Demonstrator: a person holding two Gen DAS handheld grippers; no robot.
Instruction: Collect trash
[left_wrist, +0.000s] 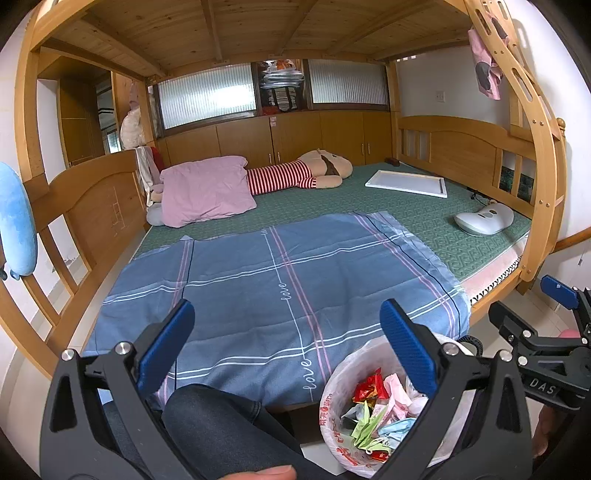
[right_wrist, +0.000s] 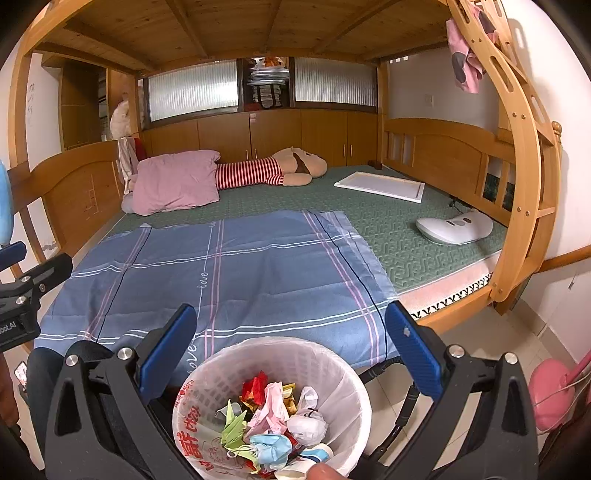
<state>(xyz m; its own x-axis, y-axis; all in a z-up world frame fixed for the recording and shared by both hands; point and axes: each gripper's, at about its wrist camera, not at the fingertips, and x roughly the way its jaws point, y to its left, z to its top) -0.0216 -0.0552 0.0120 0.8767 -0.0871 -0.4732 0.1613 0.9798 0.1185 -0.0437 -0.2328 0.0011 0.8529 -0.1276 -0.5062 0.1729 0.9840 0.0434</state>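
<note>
The job is looking close to finished, judging by how things are lying now. The bin (right_wrist: 271, 410) is standing on the floor against the foot of the bed (right_wrist: 424, 254), lined with a white printed bag, and all the trash (right_wrist: 273, 424) that is showing is sitting inside it: a red wrapper, crumpled pink and white paper, a green folded scrap, a pale blue mask and some yellowish bits, heaped loosely in the bottom half. The blue sheet (right_wrist: 240, 273) is lying bare, with no scrap showing on it, and the green mat beyond is carrying only a pink pillow (right_wrist: 177, 181), a striped plush (right_wrist: 273, 170), a white tray (right_wrist: 380, 186) and a white massager (right_wrist: 456, 229), none of which looks like litter.

The right gripper (right_wrist: 290, 345) is hovering over the bin with its jaws spread wide and nothing between them. The left gripper (left_wrist: 288, 343) is hanging just beside the bin's left, jaws likewise released and bare.

What is left, if anything, is probably a last check of the floor, most of which is out of sight here.
</note>
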